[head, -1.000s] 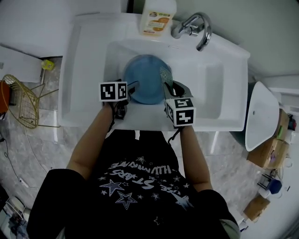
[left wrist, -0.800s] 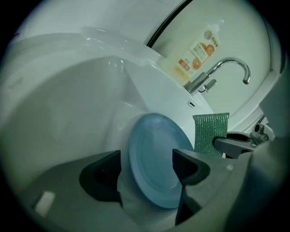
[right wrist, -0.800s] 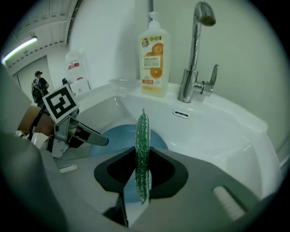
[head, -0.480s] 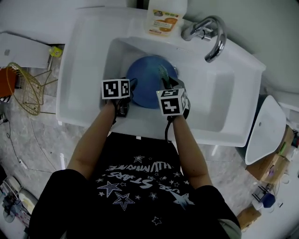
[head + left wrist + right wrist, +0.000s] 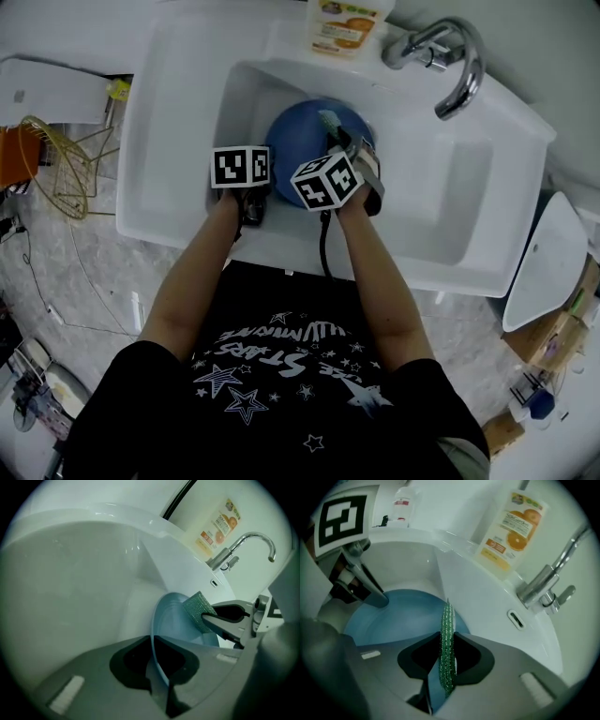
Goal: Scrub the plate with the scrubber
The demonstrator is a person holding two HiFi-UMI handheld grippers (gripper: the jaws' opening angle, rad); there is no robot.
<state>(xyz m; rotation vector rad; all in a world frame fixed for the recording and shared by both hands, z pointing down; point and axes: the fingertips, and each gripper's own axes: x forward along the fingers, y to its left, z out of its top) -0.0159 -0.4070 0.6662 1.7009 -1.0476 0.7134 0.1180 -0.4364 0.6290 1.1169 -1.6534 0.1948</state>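
A blue plate (image 5: 302, 141) stands tilted inside the white sink (image 5: 178, 122). My left gripper (image 5: 259, 190) is shut on the plate's rim (image 5: 157, 663), which runs edge-on between its jaws. My right gripper (image 5: 339, 148) is shut on a green scrubber (image 5: 328, 121), held upright over the plate's face. In the right gripper view the scrubber (image 5: 447, 644) stands between the jaws above the blue plate (image 5: 393, 616). The left gripper view shows the scrubber (image 5: 198, 610) against the plate (image 5: 176, 620).
A chrome faucet (image 5: 450, 56) arches over the sink's back right. An orange-labelled soap bottle (image 5: 347, 23) stands on the back ledge. A gold wire rack (image 5: 61, 169) sits left of the sink, and a white bin (image 5: 539, 262) is to the right.
The right gripper has moved left and forward over the plate with the scrubber. The left gripper kept its hold on the plate's rim.
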